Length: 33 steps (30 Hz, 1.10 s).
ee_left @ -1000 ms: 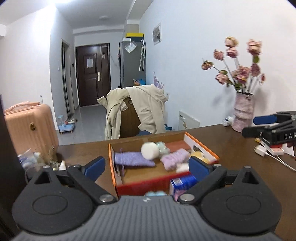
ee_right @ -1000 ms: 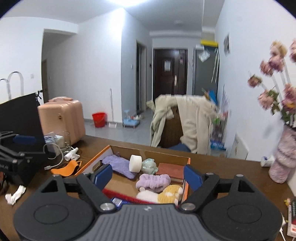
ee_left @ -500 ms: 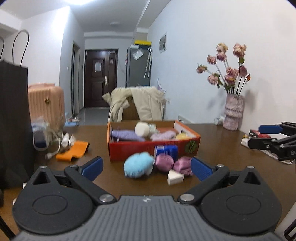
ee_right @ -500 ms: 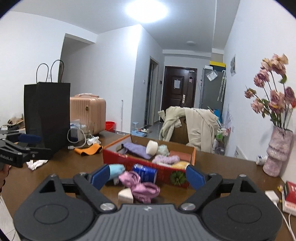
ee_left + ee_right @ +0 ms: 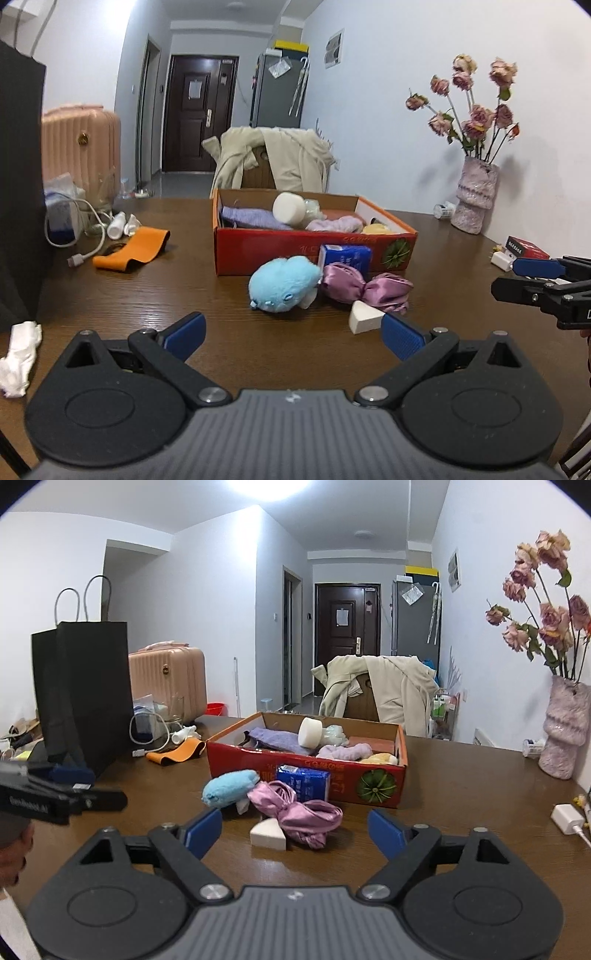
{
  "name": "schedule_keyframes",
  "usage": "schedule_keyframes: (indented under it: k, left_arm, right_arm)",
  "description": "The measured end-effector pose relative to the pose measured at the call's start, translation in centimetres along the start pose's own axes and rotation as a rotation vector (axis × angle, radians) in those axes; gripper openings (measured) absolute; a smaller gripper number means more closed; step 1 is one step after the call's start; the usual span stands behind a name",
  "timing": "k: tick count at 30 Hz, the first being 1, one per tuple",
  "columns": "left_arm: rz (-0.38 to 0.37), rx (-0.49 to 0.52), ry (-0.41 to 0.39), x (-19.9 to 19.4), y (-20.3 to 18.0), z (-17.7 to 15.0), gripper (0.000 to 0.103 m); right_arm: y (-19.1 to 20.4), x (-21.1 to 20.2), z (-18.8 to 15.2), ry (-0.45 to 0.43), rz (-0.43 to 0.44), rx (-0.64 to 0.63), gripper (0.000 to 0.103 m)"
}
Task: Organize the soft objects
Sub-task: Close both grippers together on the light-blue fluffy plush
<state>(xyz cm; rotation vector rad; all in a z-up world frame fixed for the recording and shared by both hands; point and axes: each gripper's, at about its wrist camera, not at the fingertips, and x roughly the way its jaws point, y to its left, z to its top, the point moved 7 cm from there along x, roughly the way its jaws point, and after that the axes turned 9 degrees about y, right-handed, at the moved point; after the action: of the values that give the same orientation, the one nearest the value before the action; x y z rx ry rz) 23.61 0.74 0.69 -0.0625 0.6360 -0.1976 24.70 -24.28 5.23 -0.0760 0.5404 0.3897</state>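
Both tongs hang open and empty: our left tongs (image 5: 291,334) and our right tongs (image 5: 295,830) have come down from above the orange box (image 5: 306,779) to just over the desk (image 5: 147,295), on its near side. The right tongs' jaws have just been closing a little, with nothing between them, and still stand wide. A second ago we looked down into the box; now we look along the desk at its front wall, and the loose pile in front of it has come into view. We judge that the descent is over and the first pick is next.

Going down in size from the box, which already holds a lilac cloth, a white roll and other soft pieces: the blue plush (image 5: 282,284) lies before its front wall, toward the left. The pink satin scrunchie (image 5: 365,288) touches the plush on the right. The blue tissue pack (image 5: 345,258) leans against the box wall behind both. The white wedge sponge (image 5: 364,321) lies farthest from the box, just beside the left tongs' right finger.

Room is good: bare desk lies left of the plush and right of the scrunchie. The black paper bag (image 5: 81,694) stands well left of the box, the vase (image 5: 563,727) well right. The two tongs sit near each other, so one should reach at a time.
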Motion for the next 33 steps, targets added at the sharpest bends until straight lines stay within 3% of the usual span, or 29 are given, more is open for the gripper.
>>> schedule_keyframes:
  k: [8, 13, 15, 16, 20, 25, 28, 32, 33]
  left_arm:
    - [0.007, 0.017, 0.050, 7.4, 1.7, 3.8, 0.103]
    - [-0.089, 0.124, 0.048, 11.2, 1.7, 4.8, 0.103]
    - [-0.122, 0.120, 0.064, 12.2, 2.3, 5.0, 0.102]
    - [-0.141, 0.089, 0.077, 12.6, 3.0, 5.1, 0.100]
    - [-0.215, -0.060, 0.148, 14.4, 6.1, 4.7, 0.070]
    - [-0.332, -0.238, 0.199, 16.3, 8.4, 3.9, 0.067]
    - [-0.373, -0.295, 0.198, 16.9, 8.7, 3.7, 0.063]
    - [-0.445, -0.356, 0.208, 17.6, 8.9, 3.7, 0.044]
    - [-0.460, -0.373, 0.217, 17.8, 9.0, 3.6, 0.044]
  right_arm:
    - [0.1, 6.5, 2.9, 0.042, 0.018, 0.052, 0.076]
    - [0.3, 10.9, 4.3, 0.089, 0.075, 0.106, 0.062]
    - [0.7, 12.6, 4.9, 0.105, 0.119, 0.128, 0.056]
    - [0.9, 13.6, 5.2, 0.115, 0.144, 0.136, 0.055]
    - [2.2, 17.9, 5.8, 0.165, 0.204, 0.163, 0.044]
    - [4.4, 22.1, 5.5, 0.214, 0.252, 0.177, 0.035]
    - [4.8, 23.0, 4.4, 0.229, 0.251, 0.161, 0.032]
    - [3.7, 23.5, 4.1, 0.243, 0.308, 0.253, 0.032]
    - [3.4, 23.6, 4.0, 0.246, 0.320, 0.274, 0.032]
